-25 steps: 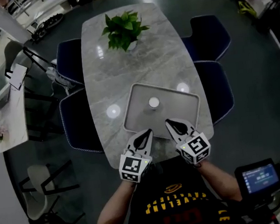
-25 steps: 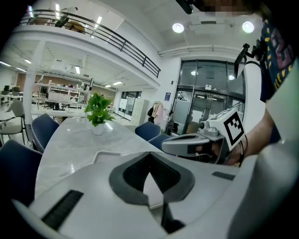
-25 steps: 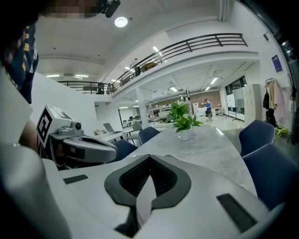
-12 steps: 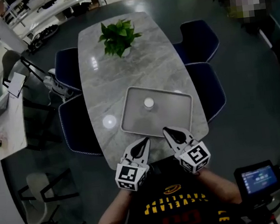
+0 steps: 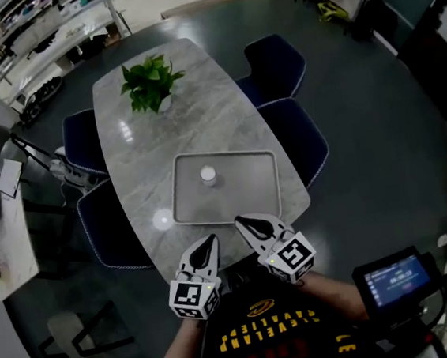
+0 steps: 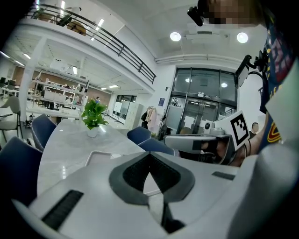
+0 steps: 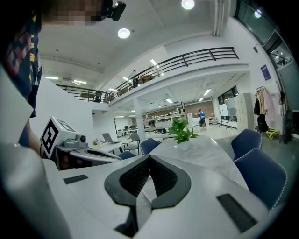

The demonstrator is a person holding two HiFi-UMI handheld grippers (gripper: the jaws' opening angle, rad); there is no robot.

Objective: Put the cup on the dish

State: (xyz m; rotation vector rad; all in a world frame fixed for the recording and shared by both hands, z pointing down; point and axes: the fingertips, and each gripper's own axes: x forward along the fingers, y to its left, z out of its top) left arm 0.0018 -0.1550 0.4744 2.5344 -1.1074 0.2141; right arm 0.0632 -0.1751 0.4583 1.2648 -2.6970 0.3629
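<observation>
- A long grey marble counter runs from near to far. A grey rectangular dish with rounded corners lies flat on its near end.
- The cup, small and white, stands upright on the dish, in its far-left part. It is well apart from both grippers.
- The left hand-held gripper is held over the near edge of the counter, just on the near side of the dish. In the left gripper view its jaws are pressed together with nothing between them.
- The right hand-held gripper is just to the right of it, with its tips at the near rim of the dish. Its jaws are also closed and empty, as the right gripper view shows.
- The two grippers point away from the person toward the far end of the counter. They are side by side and close, but apart.
- A potted plant with green leaves stands near the far end of the counter.
- Dark blue chairs are drawn up along both long sides, two on the right and two on the left.
- A small lit screen sits at the near right, off the counter.
- The person's forearms reach in from the near edge of the head view, over a dark shirt with yellow lettering.
</observation>
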